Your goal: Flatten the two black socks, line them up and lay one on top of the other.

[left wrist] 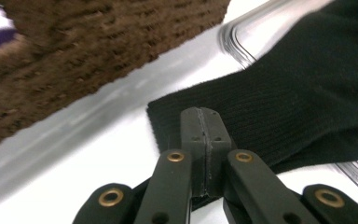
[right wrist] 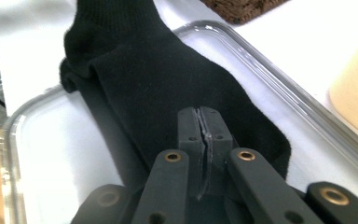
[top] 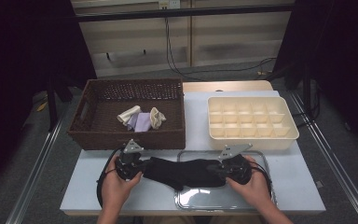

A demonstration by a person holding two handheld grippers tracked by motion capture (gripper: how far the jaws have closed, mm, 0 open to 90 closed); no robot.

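Observation:
A black sock lies stretched sideways near the table's front edge, its right part over a clear tray. My left gripper is at the sock's left end. In the left gripper view the jaws are pressed together on the ribbed cuff edge of the sock. My right gripper is at the other end. In the right gripper view it is shut on the sock's near end, above the tray.
A brown wicker basket stands behind the left hand and holds a few rolled pale socks. A cream divided organizer sits at the back right. The basket wall is close to the left gripper.

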